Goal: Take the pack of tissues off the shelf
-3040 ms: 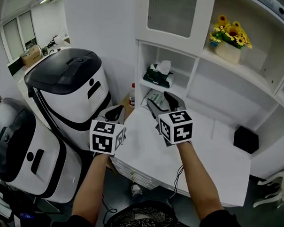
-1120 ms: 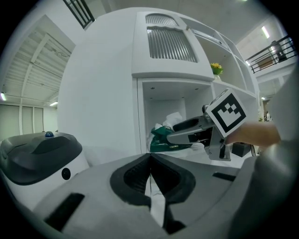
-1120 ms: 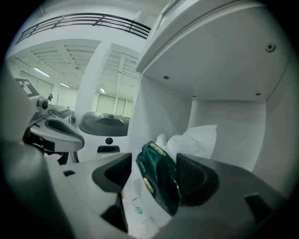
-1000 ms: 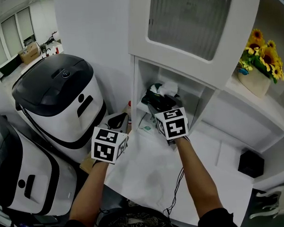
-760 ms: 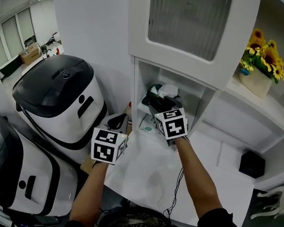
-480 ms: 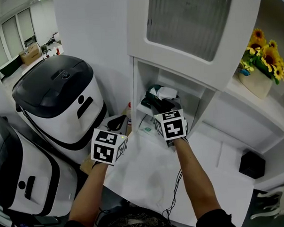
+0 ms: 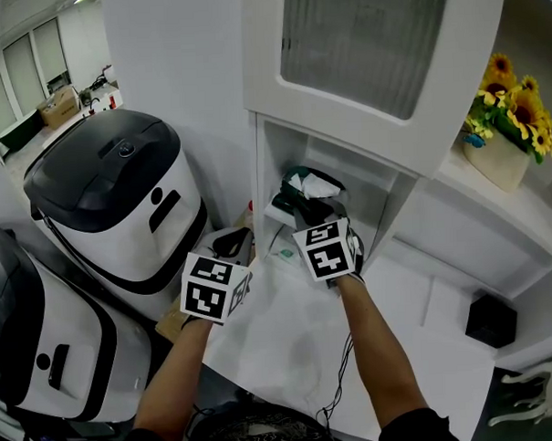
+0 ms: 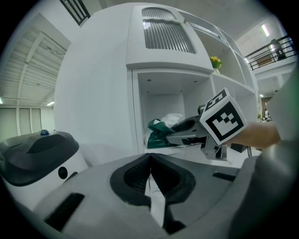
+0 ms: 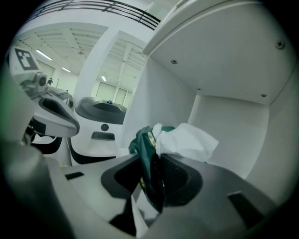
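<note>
Head view: your right gripper point(image 7: 314, 207) reaches straight into the white shelf compartment point(image 7: 266, 161). The dark green soft-film tissue pack point(image 7: 302, 183) lies at its tips, well clear of your left gripper point(image 7: 233, 244). Left gripper view: jaws together, nothing between them. Right gripper view: jaws closing, already pinching the pack's near end. Walls and ceiling crowd it; the open room is back toward you.

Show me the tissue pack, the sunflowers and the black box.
tissue pack point(image 9: 145, 149): right gripper view, its green wrapper.
sunflowers point(image 7: 519, 106): head view, the yellow blooms.
black box point(image 7: 489, 320): head view, its top face.
</note>
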Action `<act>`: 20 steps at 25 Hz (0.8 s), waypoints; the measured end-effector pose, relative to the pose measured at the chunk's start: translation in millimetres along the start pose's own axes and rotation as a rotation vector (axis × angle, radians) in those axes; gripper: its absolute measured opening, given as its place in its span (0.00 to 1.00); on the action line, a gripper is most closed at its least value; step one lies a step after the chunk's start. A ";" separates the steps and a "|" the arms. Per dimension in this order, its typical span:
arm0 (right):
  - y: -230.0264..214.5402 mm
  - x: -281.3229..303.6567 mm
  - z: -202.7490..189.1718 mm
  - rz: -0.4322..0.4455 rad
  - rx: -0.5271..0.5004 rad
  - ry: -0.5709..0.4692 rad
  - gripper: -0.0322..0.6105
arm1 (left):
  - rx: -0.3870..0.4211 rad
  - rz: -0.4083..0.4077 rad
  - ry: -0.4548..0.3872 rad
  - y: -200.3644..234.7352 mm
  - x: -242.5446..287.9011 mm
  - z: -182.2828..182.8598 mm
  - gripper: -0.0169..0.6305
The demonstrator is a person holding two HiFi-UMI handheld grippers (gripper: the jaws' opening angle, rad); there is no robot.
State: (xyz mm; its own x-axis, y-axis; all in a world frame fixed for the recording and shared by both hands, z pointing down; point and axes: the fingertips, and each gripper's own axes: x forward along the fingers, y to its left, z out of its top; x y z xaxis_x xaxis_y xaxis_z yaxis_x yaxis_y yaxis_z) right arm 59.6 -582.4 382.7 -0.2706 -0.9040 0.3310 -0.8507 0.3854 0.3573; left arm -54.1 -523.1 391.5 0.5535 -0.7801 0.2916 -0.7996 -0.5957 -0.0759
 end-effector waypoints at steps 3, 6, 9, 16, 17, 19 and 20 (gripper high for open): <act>2.3 -0.1 -0.6 0.003 -0.035 0.005 0.20 | -0.003 0.006 0.000 3.4 -1.3 -0.9 0.04; 2.0 -0.2 -0.9 0.009 -0.036 0.006 0.17 | -0.005 0.012 0.000 5.9 -3.1 -1.9 0.04; 1.1 -0.9 -1.0 0.014 -0.036 0.003 0.14 | -0.005 0.013 0.004 5.9 -4.2 -3.1 0.04; 0.2 -2.9 0.3 0.025 -0.047 -0.020 0.09 | -0.001 0.014 0.009 3.9 -5.4 -4.7 0.04; 0.3 -3.1 -0.2 0.030 -0.037 -0.018 0.09 | 0.000 0.014 0.008 3.5 -5.6 -4.0 0.04; 1.2 -2.9 -0.7 0.048 0.000 -0.021 0.09 | 0.001 0.016 0.007 3.5 -6.2 -2.9 0.04; 0.6 -3.0 -0.1 0.054 0.021 -0.028 0.08 | 0.000 0.017 0.006 4.0 -6.7 -2.5 0.04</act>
State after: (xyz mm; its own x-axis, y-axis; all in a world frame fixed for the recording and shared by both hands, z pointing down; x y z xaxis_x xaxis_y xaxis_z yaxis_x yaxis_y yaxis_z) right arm 59.9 -579.4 382.0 -0.3289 -0.8869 0.3244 -0.8437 0.4303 0.3210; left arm -61.6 -519.8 391.6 0.5386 -0.7890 0.2957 -0.8088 -0.5825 -0.0810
